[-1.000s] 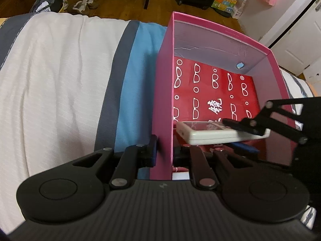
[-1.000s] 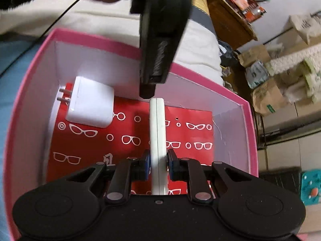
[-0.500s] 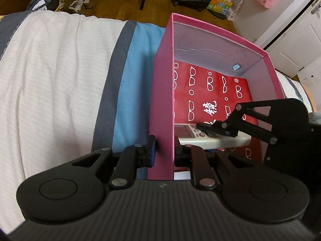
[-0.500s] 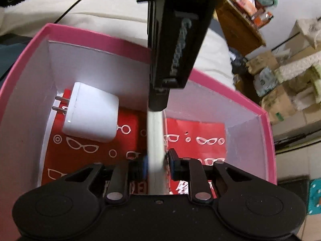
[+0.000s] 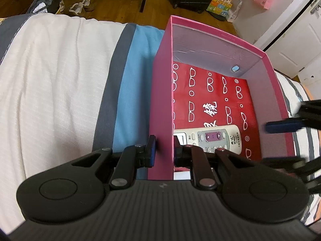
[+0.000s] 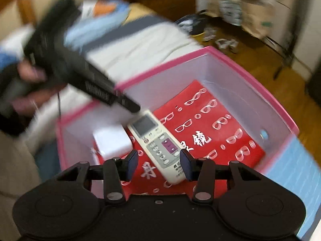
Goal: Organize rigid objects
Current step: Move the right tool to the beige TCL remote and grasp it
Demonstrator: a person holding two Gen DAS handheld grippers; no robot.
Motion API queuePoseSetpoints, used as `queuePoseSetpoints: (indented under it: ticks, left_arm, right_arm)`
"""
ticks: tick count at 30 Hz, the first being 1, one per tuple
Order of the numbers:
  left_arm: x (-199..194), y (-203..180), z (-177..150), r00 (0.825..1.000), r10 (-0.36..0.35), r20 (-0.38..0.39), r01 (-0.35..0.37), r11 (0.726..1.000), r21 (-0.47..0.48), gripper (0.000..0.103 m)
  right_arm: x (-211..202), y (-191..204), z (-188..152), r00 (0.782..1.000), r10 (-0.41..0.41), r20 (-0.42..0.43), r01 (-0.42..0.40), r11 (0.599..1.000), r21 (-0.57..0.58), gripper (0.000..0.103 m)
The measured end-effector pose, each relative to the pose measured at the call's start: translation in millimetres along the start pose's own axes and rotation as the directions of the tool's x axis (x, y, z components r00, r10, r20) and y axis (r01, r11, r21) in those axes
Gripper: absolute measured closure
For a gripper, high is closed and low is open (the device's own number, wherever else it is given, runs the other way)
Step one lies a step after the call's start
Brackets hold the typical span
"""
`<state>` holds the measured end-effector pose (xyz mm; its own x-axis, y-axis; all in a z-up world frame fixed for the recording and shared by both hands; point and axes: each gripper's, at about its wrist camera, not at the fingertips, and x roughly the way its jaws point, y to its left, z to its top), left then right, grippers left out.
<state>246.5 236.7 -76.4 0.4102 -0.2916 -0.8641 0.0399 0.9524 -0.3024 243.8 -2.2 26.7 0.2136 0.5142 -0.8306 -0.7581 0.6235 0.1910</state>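
A pink box (image 5: pixel 161 100) with a red glasses-print floor stands on the bed. My left gripper (image 5: pixel 163 152) is shut on the box's near left wall, one finger on each side. A white remote (image 5: pixel 212 139) lies flat on the box floor, face up; it also shows in the right wrist view (image 6: pixel 158 144). My right gripper (image 6: pixel 158 163) is open and empty above the remote's lower end; it shows blurred at the right edge of the left wrist view (image 5: pixel 284 126). A white charger (image 6: pixel 112 140) sits beside the remote in the box (image 6: pixel 230 58).
The bed has a white, grey and blue striped cover (image 5: pixel 60 92). A small round blue sticker (image 5: pixel 235 68) is on the box's far wall. Wooden floor with clutter, bags and furniture lies beyond the bed (image 5: pixel 112 2).
My right gripper opened and let go of the remote, which now lies flat in the box. The right gripper pulled back and up, its view swinging. The left gripper kept its hold.
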Motion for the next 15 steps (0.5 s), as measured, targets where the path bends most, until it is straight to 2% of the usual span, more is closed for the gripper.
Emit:
queuePoseSetpoints:
  ticks: [2, 6, 10, 15]
  left_arm:
    - [-0.6, 0.0, 1.0, 1.000, 0.006, 0.006, -0.006, 1.000, -0.004, 0.090]
    - [-3.3, -4.9, 0.6, 0.999, 0.032, 0.014, -0.032, 0.999, 0.008, 0.092]
    - [-4.9, -6.6, 2.9, 0.999, 0.049, 0.015, -0.049, 0.999, -0.001, 0.092]
    - [-4.9, -9.1, 3.7, 0.997, 0.079, 0.020, -0.079, 0.997, 0.001, 0.092]
  right_arm:
    - [-20.6, -10.5, -5.3, 0.999, -0.010, 0.047, 0.006, 0.997, 0.082, 0.052]
    - [-49.3, -27.6, -23.5, 0.990, -0.107, 0.090, 0.087, 0.975, 0.205, 0.052]
    - [-52.6, -49.2, -49.2, 0.984, -0.164, 0.067, 0.134, 0.938, 0.320, 0.052]
    - [-33.3, -74.4, -83.0, 0.990, -0.138, 0.004, 0.121, 0.879, 0.461, 0.052]
